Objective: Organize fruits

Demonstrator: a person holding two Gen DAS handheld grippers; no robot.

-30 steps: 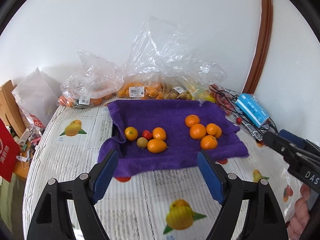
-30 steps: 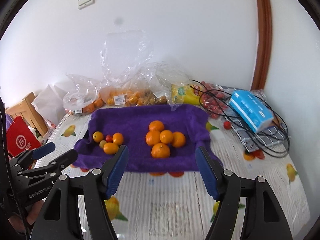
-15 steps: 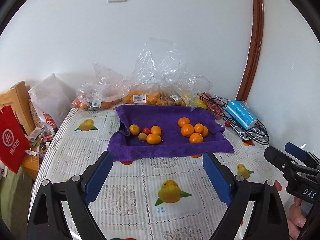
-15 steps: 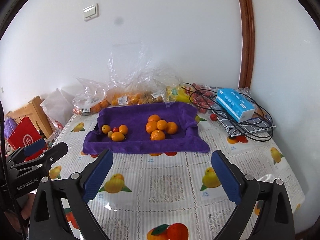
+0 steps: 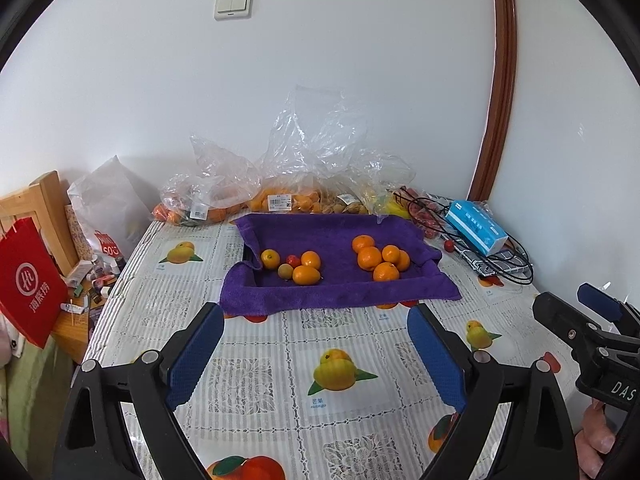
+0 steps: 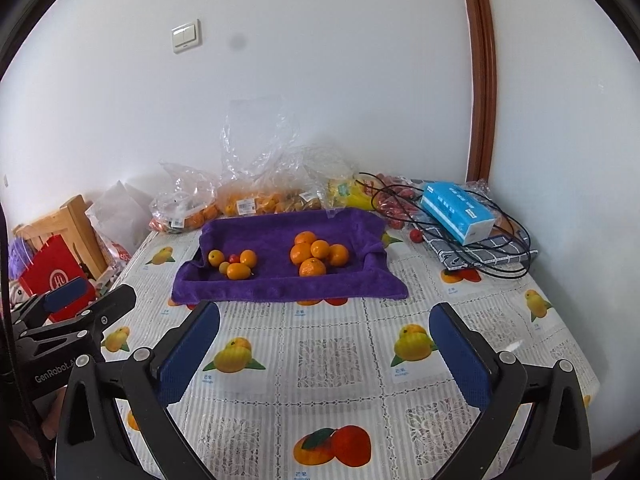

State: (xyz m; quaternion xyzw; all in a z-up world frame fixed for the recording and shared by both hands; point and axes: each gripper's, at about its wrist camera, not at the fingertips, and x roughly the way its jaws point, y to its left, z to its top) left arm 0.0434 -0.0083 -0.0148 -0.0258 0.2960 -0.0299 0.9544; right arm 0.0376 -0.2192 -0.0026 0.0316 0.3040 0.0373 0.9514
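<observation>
- The left gripper (image 5: 316, 344) hangs over the near part of the counter (image 5: 256, 364), its blue pads spread wide with nothing between them. Its jaws have just been opening.
- The right gripper (image 6: 326, 344) hangs beside it at much the same height, also released and empty, its jaws having just been opening too. A hand (image 5: 600, 436) shows beneath it in the left wrist view.
- Both grippers point down at the fruit-print tablecloth (image 6: 332, 360), well short of the fruit.
- Further back lies a purple towel (image 5: 336, 284) with raised edges, forming a shallow tray.
- On its left side is a mixed cluster (image 5: 294, 266): small orange fruits, one small red fruit and one pale yellowish fruit, touching or just beside each other.
- On its right side are five mandarins (image 5: 380, 258) bunched together.
- Behind the towel, against the wall, are clear plastic bags of fruit (image 5: 280, 200); to the right, a blue tissue pack (image 5: 476, 226) and black cables (image 5: 508, 264).
- By the look of it, the sorting is finished or nearly so: two tidy groups, both grippers empty and away from the towel.
- If more remains, the next move would be a forward reach to the mixed cluster, where a narrow, careful pinch on one small round fruit is needed without scattering its neighbours.
</observation>
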